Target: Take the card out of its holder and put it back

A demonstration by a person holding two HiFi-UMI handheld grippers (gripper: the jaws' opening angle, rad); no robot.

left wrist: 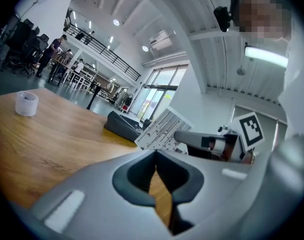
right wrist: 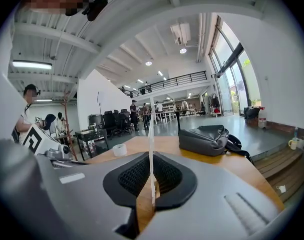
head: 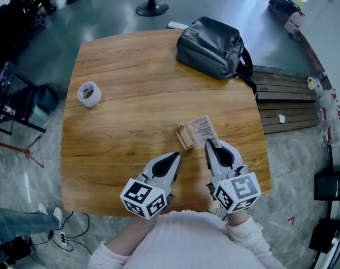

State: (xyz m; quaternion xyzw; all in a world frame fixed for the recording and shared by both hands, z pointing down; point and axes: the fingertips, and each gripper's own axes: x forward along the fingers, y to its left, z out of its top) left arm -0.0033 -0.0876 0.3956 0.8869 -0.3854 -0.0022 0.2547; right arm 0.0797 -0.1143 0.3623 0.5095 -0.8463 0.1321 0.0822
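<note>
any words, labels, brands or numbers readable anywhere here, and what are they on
No text can be read in any view.
card: rows of fine print, too small and blurred to read.
marker cubes: black and white square patterns only, no words or numbers.
backpack: no brand or label visible.
tape roll: no print visible.

The card (head: 202, 129) is showing print too small to read, its near edge hiding inside the jaws of the right gripper (head: 210, 143)
</note>
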